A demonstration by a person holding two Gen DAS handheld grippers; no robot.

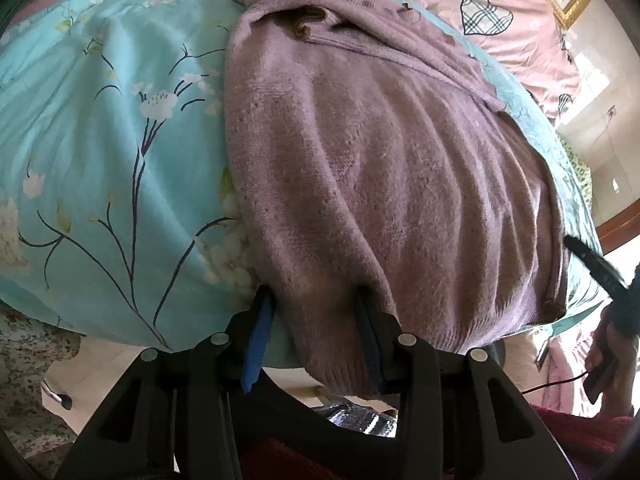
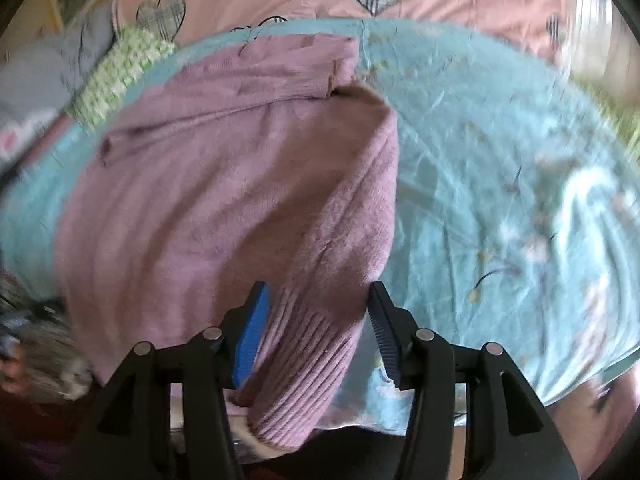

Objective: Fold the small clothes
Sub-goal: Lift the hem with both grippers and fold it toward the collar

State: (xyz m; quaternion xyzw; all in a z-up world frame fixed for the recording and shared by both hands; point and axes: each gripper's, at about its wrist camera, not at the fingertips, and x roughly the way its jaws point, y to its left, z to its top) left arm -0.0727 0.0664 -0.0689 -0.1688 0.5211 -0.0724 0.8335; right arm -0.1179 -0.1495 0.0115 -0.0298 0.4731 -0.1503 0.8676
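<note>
Left wrist view: the mauve sweater [image 1: 380, 184] is spread on the turquoise floral sheet [image 1: 100, 152] of the bed, its hem corner lying between the parted jaws of the left gripper [image 1: 316, 336]. At the ribbed cuff [image 2: 308, 356] the right gripper [image 2: 316, 332] is likewise held apart, unclamped. Both edges are best pinched squarely before the fold is lifted, so that no slack is dragged.
</note>
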